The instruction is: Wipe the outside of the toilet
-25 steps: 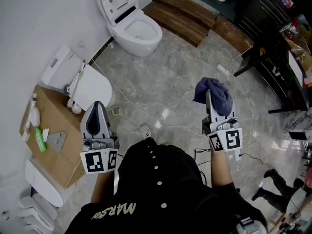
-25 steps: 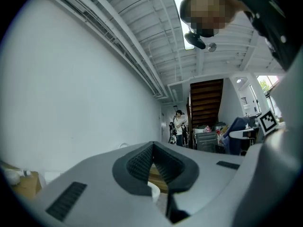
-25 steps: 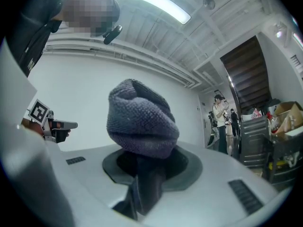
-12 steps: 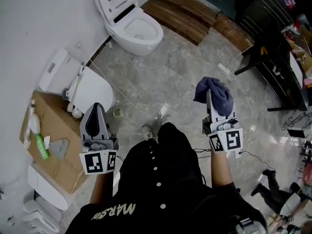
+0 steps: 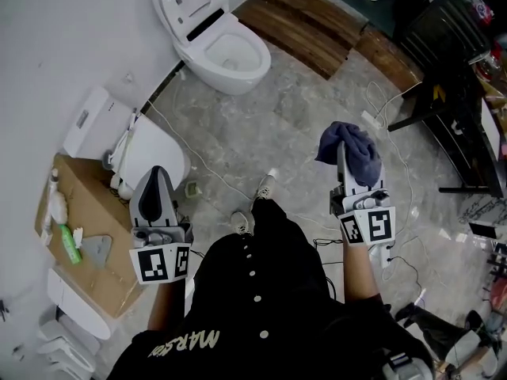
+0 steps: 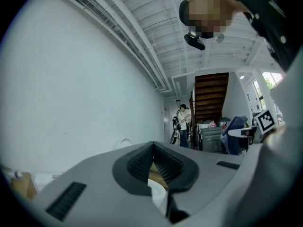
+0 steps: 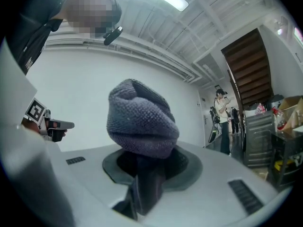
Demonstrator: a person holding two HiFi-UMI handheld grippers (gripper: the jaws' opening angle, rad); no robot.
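Two hand-held grippers are raised in front of the person, and neither is near the work yet. At the far left of the head view a brown cardboard box [image 5: 99, 271] sits on the floor with a green plastic bottle [image 5: 68, 243] lying on it. Just beyond it rests a loose white toilet seat and lid [image 5: 154, 145].

The left hand-held gripper [image 5: 156, 182] points forward above that lid. Its own view shows the ribbed black pads meeting at the tips with nothing between them [image 6: 153, 161], so it is closed and empty.

Further right, at the top of the head view, the white glazed ceramic toilet [image 5: 238, 76] stands against the wall with its lid up. It is well apart from both grippers.

The right hand-held gripper [image 5: 344, 166] is clamped on a bunched blue-grey knitted cloth [image 5: 350, 145]. The jaws pinch the lower part of the cloth and a fat wad stands proud above them [image 7: 141, 118].

The cloth looks soft, light and limp, so a low grip suits it, leaving the wad to meet the surface first. The toilet is probably hard, slick and fixed in place, so it needs pressing against, not holding. Its curved outer bowl seems the likeliest place to begin.
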